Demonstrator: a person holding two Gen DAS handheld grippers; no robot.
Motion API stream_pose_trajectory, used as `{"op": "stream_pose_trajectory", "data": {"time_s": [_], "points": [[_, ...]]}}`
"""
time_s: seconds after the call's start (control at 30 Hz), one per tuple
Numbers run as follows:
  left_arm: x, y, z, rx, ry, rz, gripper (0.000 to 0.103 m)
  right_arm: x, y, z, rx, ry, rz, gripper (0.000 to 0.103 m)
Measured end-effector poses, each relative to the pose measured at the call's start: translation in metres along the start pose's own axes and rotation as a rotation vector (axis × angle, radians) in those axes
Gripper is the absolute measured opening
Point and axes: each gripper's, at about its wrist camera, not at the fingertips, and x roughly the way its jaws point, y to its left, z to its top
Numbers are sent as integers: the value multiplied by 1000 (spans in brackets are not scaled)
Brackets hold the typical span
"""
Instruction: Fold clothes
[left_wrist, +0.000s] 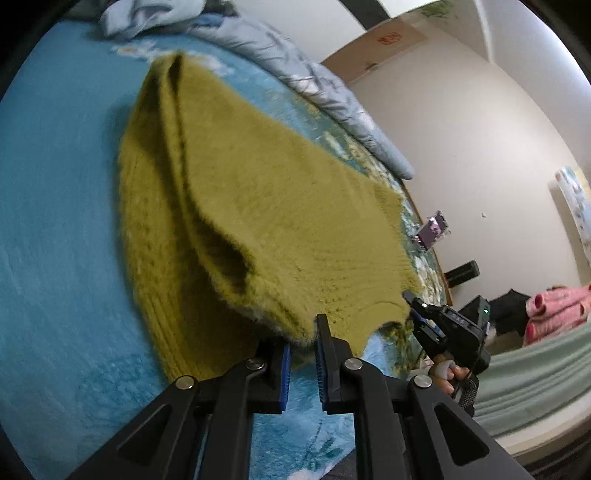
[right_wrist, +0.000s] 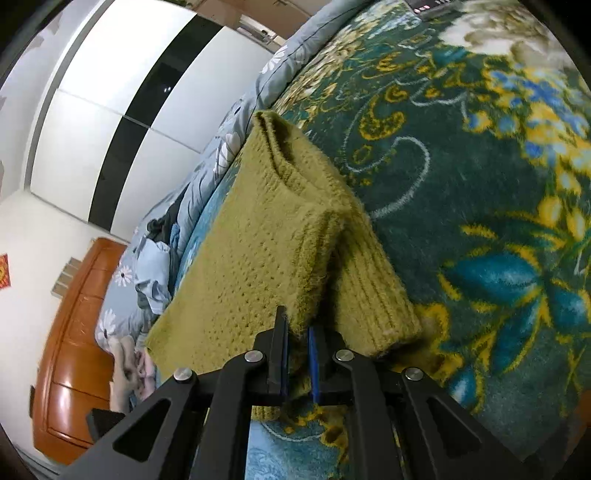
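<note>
An olive-green knit sweater (left_wrist: 258, 206) lies partly folded on the blue floral bedspread (left_wrist: 55, 221); it also shows in the right wrist view (right_wrist: 266, 236). My left gripper (left_wrist: 302, 332) is shut on the sweater's near edge, fabric pinched between its blue pads. My right gripper (right_wrist: 297, 332) is shut on the sweater's edge by the folded sleeve (right_wrist: 373, 295). The right gripper also shows in the left wrist view (left_wrist: 417, 306) at the sweater's neckline corner.
A grey-blue floral quilt (left_wrist: 314, 92) lies along the far side of the bed, with crumpled clothes (right_wrist: 155, 266) piled on it. An orange wooden cabinet (right_wrist: 70, 350) and a white wardrobe (right_wrist: 110, 122) stand beyond. A hand with red nails (left_wrist: 554, 306) is at the right.
</note>
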Motion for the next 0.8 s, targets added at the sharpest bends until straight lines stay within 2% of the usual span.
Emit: {"op": "stream_pose_trajectory", "data": {"time_s": [0.1, 0.17, 0.2, 0.23, 0.33, 0.37, 0.4, 0.43, 0.5, 0.57, 0.63, 0.8], "points": [[-14, -1, 8, 30, -7, 10, 18, -4, 2, 2, -37, 11, -10, 12], [-23, 2, 13, 38, -36, 34, 26, -8, 3, 4, -68, 18, -30, 12], [-28, 4, 16, 40, -52, 47, 34, -12, 3, 4, -90, 20, -41, 12], [-33, 7, 19, 42, -73, 73, 42, -15, 3, 5, -106, 20, -51, 12], [-43, 27, 29, 17, -133, 158, 46, -31, -1, 12, -128, -27, -84, 17], [-44, 36, 32, -3, -147, 169, 48, -37, -4, 15, -129, -47, -92, 19], [-42, 44, 36, -26, -155, 178, 52, -44, -7, 18, -129, -68, -100, 29], [-40, 50, 40, -44, -162, 186, 55, -48, -10, 21, -121, -84, -100, 42], [-35, 63, 47, -61, -191, 199, 57, -54, -19, 29, -88, -105, -84, 58], [-36, 74, 54, -70, -233, 217, 62, -52, -24, 34, -54, -105, -50, 59], [-30, 80, 59, -73, -242, 210, 68, -46, -30, 40, -22, -95, -29, 69], [-15, 85, 69, -93, -244, 151, 78, -27, -41, 55, 20, -76, 2, 69]]}}
